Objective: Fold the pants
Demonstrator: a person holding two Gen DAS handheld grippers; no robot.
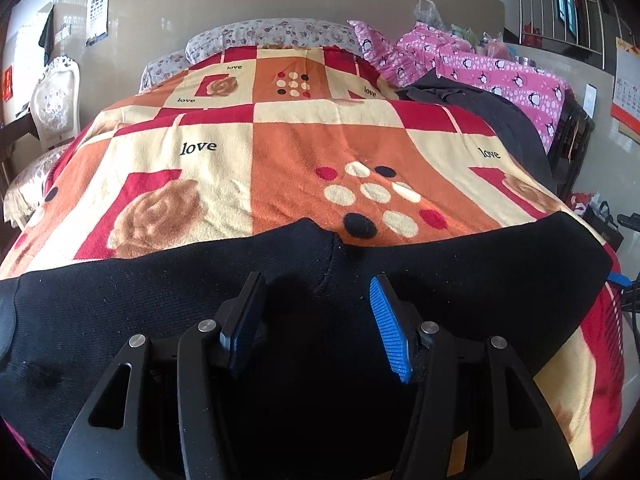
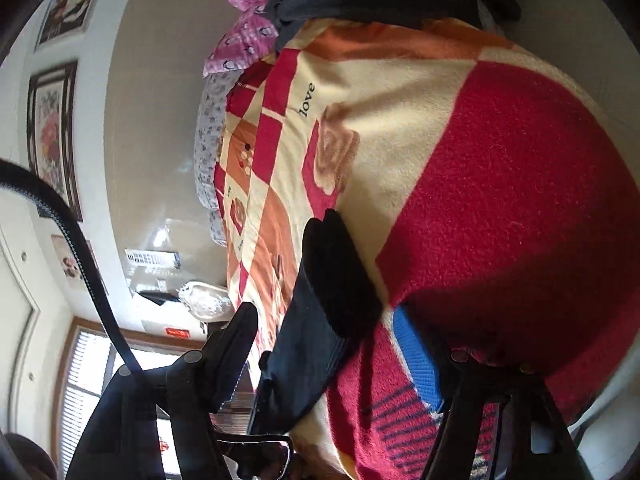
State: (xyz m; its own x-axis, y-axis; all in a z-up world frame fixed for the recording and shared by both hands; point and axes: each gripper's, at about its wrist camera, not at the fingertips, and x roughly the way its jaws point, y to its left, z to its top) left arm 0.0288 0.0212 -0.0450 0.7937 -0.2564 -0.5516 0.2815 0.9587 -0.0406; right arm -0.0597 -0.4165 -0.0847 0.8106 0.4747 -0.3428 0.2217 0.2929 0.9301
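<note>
Black pants lie spread across the near end of a bed, over a red, orange and cream blanket. My left gripper is open, its two fingers set apart just above the middle of the pants, near a seam. In the right wrist view the scene is rolled sideways. My right gripper is open around the edge of the pants, with the dark cloth between the black finger and the blue pad. The blanket lies right under it.
Pink penguin-print bedding and a dark garment are piled at the far right of the bed. Floral pillows lie at the head. A white chair stands to the left. The bed's right edge drops off close by.
</note>
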